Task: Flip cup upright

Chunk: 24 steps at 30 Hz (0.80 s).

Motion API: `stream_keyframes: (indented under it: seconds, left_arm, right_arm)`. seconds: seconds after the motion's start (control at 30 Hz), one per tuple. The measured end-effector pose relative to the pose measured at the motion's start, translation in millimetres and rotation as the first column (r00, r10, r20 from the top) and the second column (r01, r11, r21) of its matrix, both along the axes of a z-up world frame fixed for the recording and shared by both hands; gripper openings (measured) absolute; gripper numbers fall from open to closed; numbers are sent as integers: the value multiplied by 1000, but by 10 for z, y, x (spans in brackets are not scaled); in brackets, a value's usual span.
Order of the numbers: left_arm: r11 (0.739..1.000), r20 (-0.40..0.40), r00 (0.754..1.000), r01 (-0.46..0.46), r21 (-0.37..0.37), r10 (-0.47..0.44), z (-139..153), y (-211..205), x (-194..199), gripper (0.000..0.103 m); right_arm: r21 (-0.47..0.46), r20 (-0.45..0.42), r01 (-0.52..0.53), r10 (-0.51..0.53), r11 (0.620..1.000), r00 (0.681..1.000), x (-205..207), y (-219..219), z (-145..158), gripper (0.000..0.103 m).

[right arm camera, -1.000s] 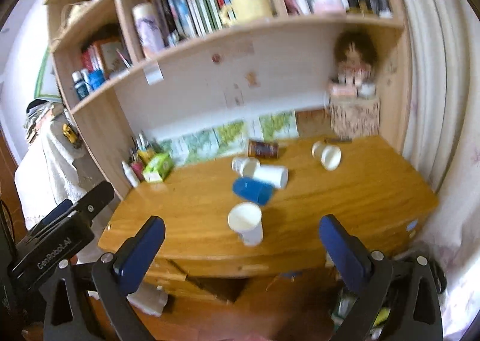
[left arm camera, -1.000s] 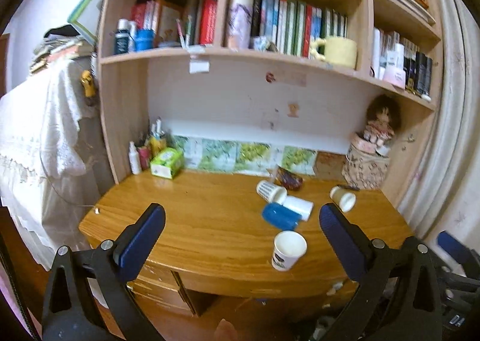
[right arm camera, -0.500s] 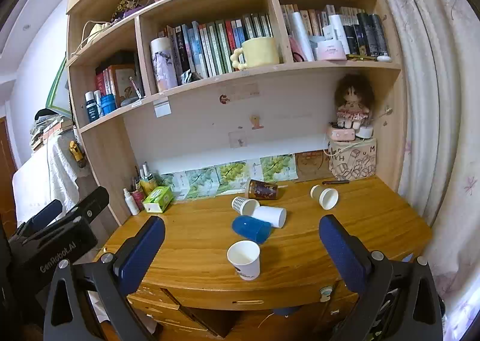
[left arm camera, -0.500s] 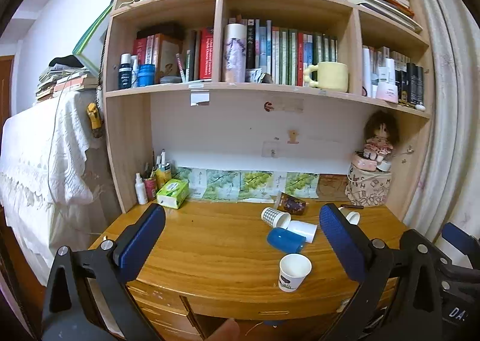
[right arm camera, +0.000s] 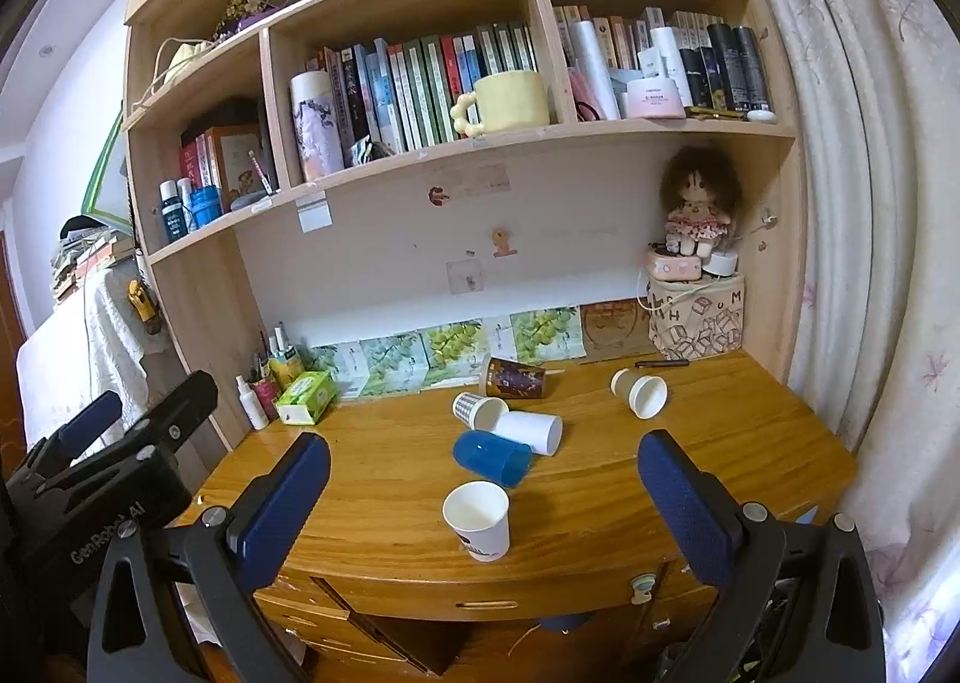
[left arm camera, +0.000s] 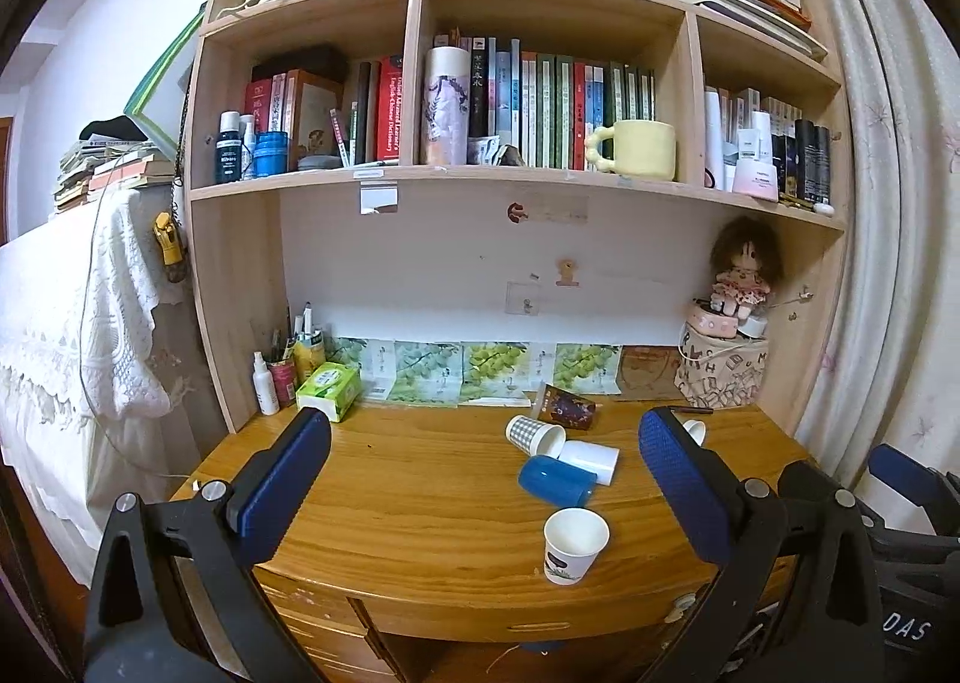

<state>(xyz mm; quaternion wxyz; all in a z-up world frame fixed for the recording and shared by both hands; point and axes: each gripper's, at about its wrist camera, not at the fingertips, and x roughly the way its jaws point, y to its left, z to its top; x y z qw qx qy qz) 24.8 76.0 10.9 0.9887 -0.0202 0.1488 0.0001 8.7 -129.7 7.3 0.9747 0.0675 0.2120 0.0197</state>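
A white paper cup point(left arm camera: 575, 544) point(right arm camera: 478, 519) stands upright near the desk's front edge. Behind it several cups lie on their sides: a blue cup point(left arm camera: 557, 480) point(right arm camera: 491, 458), a plain white cup point(left arm camera: 589, 460) point(right arm camera: 533, 431), a checked cup point(left arm camera: 533, 435) point(right arm camera: 474, 408) and a dark brown cup point(left arm camera: 564, 407) point(right arm camera: 515, 378). Another white cup point(right arm camera: 641, 393) lies apart at the right. My left gripper point(left arm camera: 485, 476) and right gripper point(right arm camera: 485, 479) are both open and empty, held in front of the desk, well short of the cups.
The wooden desk point(left arm camera: 408, 515) has drawers below its front edge. A green tissue box point(left arm camera: 329, 389) and small bottles point(left arm camera: 264, 383) stand at the back left. A printed bag with a doll point(right arm camera: 696, 317) stands at the back right. Bookshelves rise above.
Both grippers have tilted upward and steadied, so the desk sits lower in each view and more of the shelves shows. The cups have not moved.
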Motion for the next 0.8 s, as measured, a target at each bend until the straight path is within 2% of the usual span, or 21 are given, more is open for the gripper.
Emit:
stream_keyframes:
  seconds: [0.8]
  left_arm:
    - [1000,-63,998,-2,-20,1,-87,-10,4,103]
  right_arm:
    - [8,-52,-4,5,1000,999,18,-9,-68,103]
